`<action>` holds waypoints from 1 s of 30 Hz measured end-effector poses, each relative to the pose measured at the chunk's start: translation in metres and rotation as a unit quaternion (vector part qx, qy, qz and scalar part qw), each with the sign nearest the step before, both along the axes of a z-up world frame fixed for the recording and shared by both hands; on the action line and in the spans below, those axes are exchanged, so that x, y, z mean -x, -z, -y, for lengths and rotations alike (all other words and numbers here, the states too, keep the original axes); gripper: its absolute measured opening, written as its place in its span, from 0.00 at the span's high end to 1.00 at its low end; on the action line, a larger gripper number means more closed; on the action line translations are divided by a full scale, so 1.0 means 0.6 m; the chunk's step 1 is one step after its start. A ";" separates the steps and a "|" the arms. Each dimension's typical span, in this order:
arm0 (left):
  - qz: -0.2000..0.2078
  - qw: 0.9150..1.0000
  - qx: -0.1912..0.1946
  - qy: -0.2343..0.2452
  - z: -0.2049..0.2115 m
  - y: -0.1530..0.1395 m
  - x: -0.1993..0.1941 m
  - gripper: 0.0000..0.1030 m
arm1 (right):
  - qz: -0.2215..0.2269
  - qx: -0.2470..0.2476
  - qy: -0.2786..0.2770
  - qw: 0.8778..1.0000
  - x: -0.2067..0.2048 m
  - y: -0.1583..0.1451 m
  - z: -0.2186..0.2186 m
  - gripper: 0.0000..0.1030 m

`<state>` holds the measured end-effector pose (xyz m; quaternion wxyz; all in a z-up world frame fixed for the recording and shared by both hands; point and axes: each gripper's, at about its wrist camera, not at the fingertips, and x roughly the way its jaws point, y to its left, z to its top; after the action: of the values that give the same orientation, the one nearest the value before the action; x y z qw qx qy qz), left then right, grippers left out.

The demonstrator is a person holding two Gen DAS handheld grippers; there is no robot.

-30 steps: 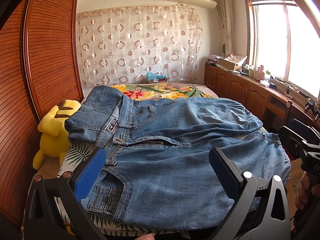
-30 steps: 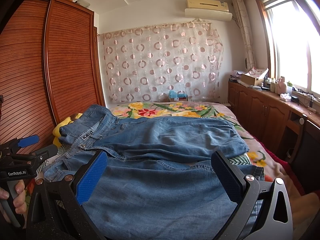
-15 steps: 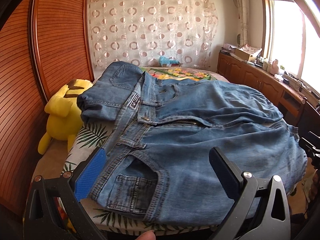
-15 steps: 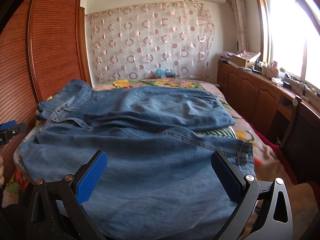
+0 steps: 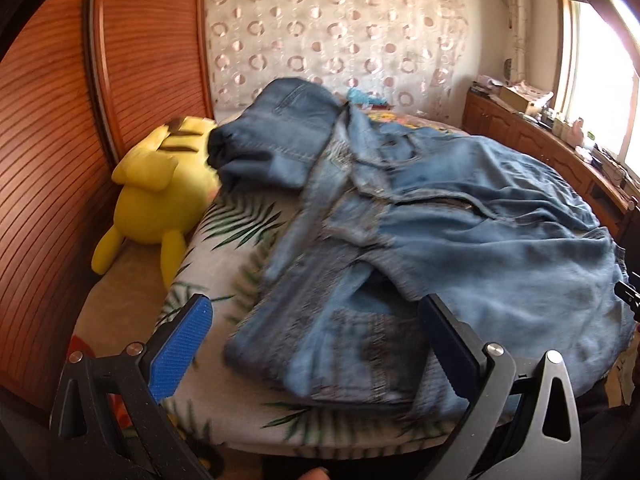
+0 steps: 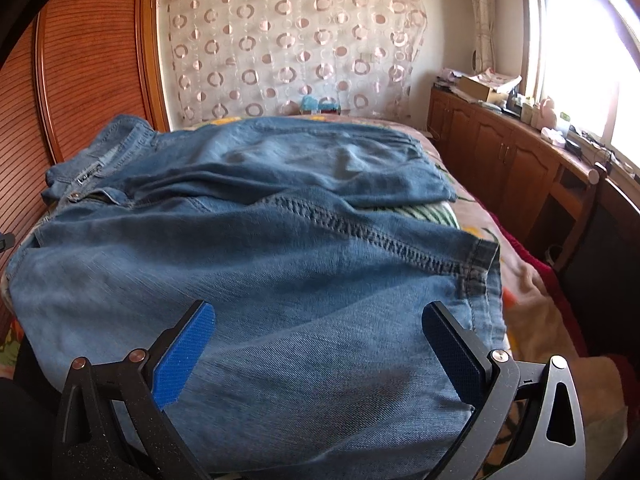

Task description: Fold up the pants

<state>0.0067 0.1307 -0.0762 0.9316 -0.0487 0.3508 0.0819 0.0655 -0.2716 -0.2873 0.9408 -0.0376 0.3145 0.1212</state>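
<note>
Blue denim jeans [image 5: 460, 240] lie spread across the bed, waist to the left, legs running right. In the left wrist view my left gripper [image 5: 316, 344] is open, hovering just above the near waist corner with its back pocket [image 5: 360, 344]. In the right wrist view the jeans [image 6: 280, 264] fill the foreground. My right gripper [image 6: 320, 348] is open and empty, low over the near leg, close to its hem [image 6: 480, 264].
A yellow plush toy [image 5: 160, 184] lies at the bed's left edge against the wooden wardrobe [image 5: 52, 140]. The leaf-print bedsheet [image 5: 224, 264] shows left of the waist. A wooden cabinet [image 6: 520, 168] with clutter runs along the right wall under the window.
Both grippers have tilted down and moved closer to the jeans. The left one has shifted toward the waist corner, the right one toward the near leg's hem. Both stay open.
</note>
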 end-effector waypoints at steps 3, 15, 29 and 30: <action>-0.004 1.000 0.009 -0.009 -0.021 0.009 0.010 0.03 | -0.012 0.006 0.003 1.000 0.001 0.003 -0.004 0.00; -0.019 0.998 0.057 -0.021 -0.054 0.050 0.036 0.35 | -0.034 0.014 -0.003 0.999 0.022 -0.022 -0.007 0.00; -0.002 0.997 0.079 0.006 -0.040 0.039 0.032 0.82 | -0.043 0.015 -0.025 0.999 0.019 -0.029 0.010 0.00; 0.006 0.997 0.077 0.008 -0.037 0.030 0.034 0.83 | -0.043 0.014 -0.026 0.999 0.014 -0.027 0.009 0.00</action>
<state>-0.0139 0.1528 -0.0942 0.9278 -0.1183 0.3507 0.0468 0.0569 -0.2771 -0.2709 0.9224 -0.0537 0.3551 0.1424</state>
